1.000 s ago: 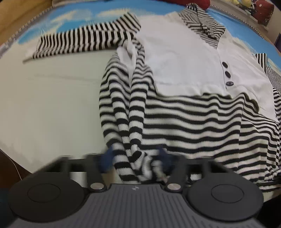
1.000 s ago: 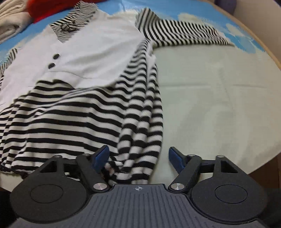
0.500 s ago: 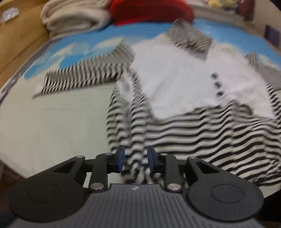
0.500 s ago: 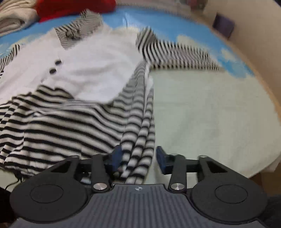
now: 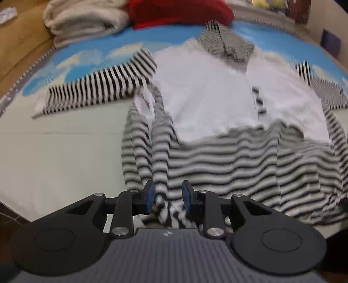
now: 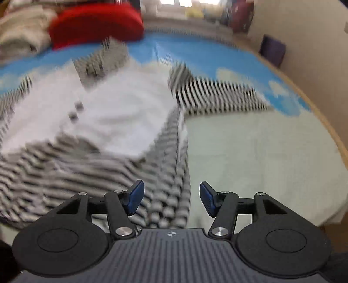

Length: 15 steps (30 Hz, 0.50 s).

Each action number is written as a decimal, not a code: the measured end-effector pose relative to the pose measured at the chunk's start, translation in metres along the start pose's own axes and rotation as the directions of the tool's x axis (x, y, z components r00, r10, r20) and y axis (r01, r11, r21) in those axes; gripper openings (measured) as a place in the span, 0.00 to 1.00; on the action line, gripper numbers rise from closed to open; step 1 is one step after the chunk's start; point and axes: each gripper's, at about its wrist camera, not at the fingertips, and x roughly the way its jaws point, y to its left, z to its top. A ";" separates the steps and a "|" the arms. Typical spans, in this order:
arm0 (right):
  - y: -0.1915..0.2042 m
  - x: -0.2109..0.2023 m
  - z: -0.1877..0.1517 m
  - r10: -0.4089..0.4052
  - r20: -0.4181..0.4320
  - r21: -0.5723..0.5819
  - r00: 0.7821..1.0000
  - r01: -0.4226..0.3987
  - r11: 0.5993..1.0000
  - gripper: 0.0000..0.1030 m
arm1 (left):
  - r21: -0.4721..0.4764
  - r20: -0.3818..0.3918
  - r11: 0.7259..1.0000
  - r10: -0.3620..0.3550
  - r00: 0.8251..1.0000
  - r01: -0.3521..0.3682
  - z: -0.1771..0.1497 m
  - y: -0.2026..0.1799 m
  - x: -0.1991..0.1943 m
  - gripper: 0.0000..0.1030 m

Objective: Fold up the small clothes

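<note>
My left tongs point(image 5: 167, 197) are clenched on a bunched fold at the near left hem of the striped sweater point(image 5: 217, 108). My right tongs point(image 6: 171, 200) straddle the bunched right hem with blue pads spread and a gap on each side; released, gripping nothing. The sweater lies face up on the pale surface point(image 5: 54, 148), white chest panel central, sleeves out to both sides, collar at the far end. Beyond it: red cushion point(image 5: 178, 10), folded cream blanket point(image 5: 84, 21). The right view is motion-blurred.
</note>
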 end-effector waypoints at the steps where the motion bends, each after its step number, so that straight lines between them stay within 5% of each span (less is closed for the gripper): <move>1: -0.003 -0.009 0.010 0.021 0.035 0.012 0.999 -0.021 1.000 0.56 | 0.003 0.038 1.000 0.004 0.999 -0.004 0.004 0.001 -0.006 0.30; 8: -0.036 -0.052 0.072 0.110 0.347 -0.062 0.932 -0.094 0.994 0.63 | -0.015 0.231 0.999 -0.035 0.972 0.040 0.019 -0.003 -0.042 0.32; 11: -0.044 -0.037 0.080 0.103 0.386 -0.087 0.917 -0.074 0.993 0.63 | -0.020 0.271 0.997 -0.061 0.961 0.069 0.037 -0.005 -0.054 0.32; 15: -0.054 -0.013 0.078 0.079 0.348 0.011 0.934 -0.088 0.996 0.61 | -0.044 0.372 0.995 -0.069 0.926 0.092 0.076 0.001 -0.066 0.32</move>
